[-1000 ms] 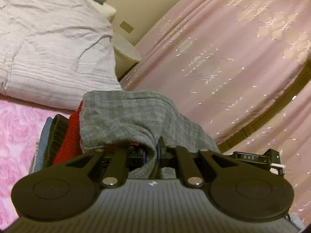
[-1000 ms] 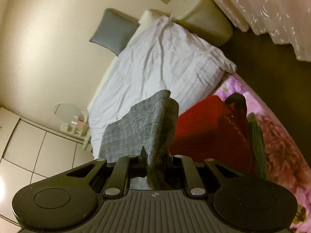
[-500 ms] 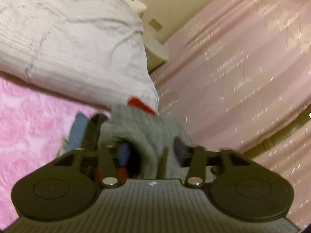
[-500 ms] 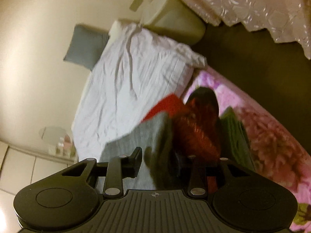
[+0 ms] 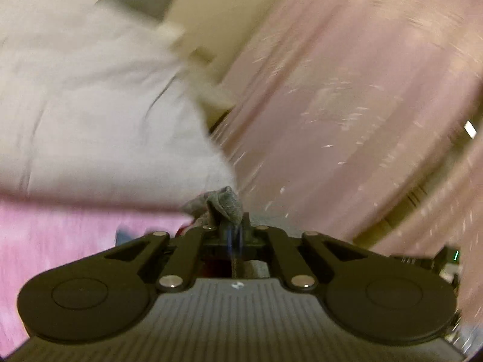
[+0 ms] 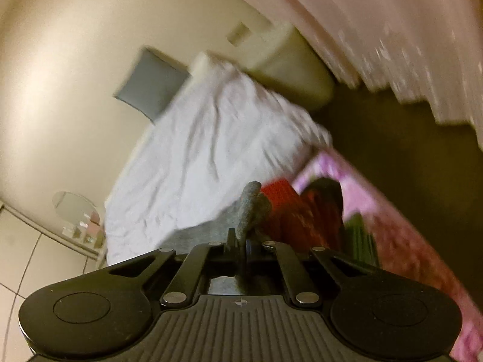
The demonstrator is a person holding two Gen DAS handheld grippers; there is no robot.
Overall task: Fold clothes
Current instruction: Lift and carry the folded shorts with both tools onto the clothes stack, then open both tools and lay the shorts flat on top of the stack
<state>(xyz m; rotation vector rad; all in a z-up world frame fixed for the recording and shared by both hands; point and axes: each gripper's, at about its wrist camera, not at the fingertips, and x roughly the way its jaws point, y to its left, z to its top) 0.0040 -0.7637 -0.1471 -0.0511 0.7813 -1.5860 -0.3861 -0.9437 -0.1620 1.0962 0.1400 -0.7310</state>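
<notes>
A grey knit garment [image 5: 225, 203] is pinched in my left gripper [image 5: 231, 228], whose jaws are closed on a fold of it. The same grey garment [image 6: 250, 208] is pinched in my right gripper [image 6: 241, 241], also closed on a fold. Behind it in the right wrist view lies a pile with a red knit garment [image 6: 286, 205], a dark one [image 6: 324, 190] and a green one [image 6: 359, 235]. Both views are motion-blurred. Most of the grey garment is hidden below the grippers.
A pink floral bedspread [image 6: 407, 256] covers the bed, with a white duvet [image 6: 211, 157] and a grey pillow [image 6: 149, 87] beyond. Pink curtains [image 5: 347, 90] hang at the right. A beige round bin [image 6: 289, 63] stands on the dark floor.
Both grippers opened half a second ago and have shut again on a smaller fold of the grey garment. Both views swung, showing less of the clothes pile.
</notes>
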